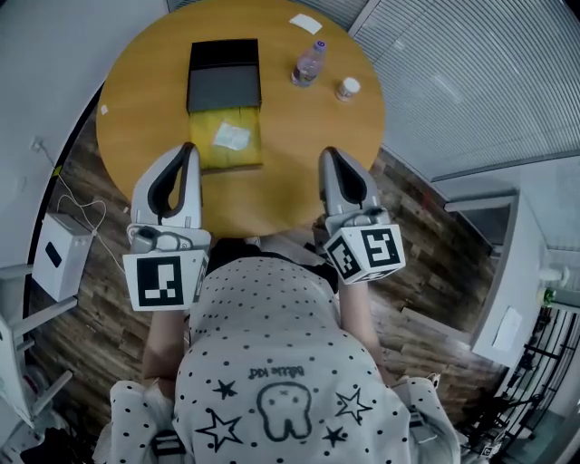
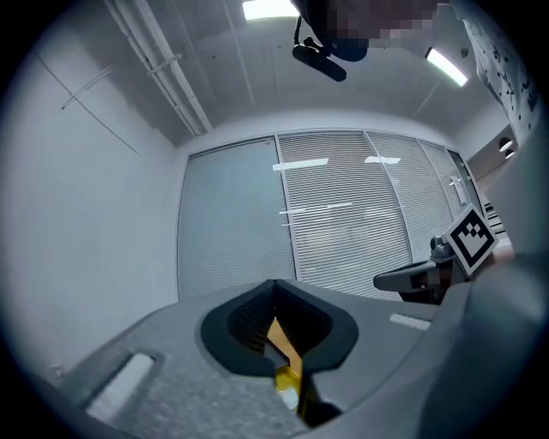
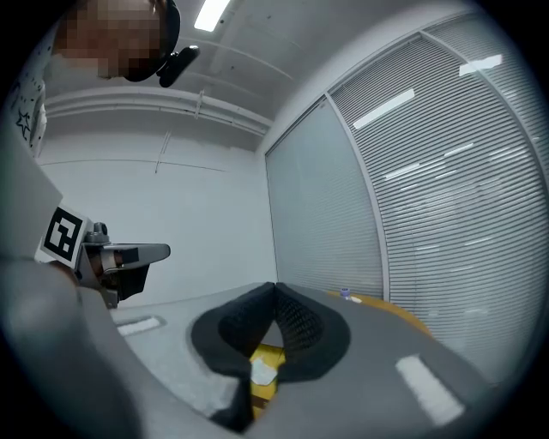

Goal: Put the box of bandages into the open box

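Note:
On the round wooden table (image 1: 299,172) lies the open box (image 1: 230,149), with a yellow inside and its black lid (image 1: 224,77) folded back on the far side. A small white packet (image 1: 231,136), apparently the box of bandages, lies inside the yellow part. My left gripper (image 1: 189,147) hangs over the table's near edge, just left of the open box, shut and empty. My right gripper (image 1: 328,154) is level with it to the right, also shut and empty. In the left gripper view the jaws (image 2: 274,283) meet at their tips; the right gripper view shows its jaws (image 3: 275,286) meeting too, with the white packet (image 3: 262,370) glimpsed below.
A clear plastic bottle (image 1: 308,63) and a small white jar (image 1: 347,88) stand at the table's far right, a white card (image 1: 305,24) beyond them. A white device (image 1: 54,254) with cables sits on the wooden floor at the left. Blinds cover the glass walls.

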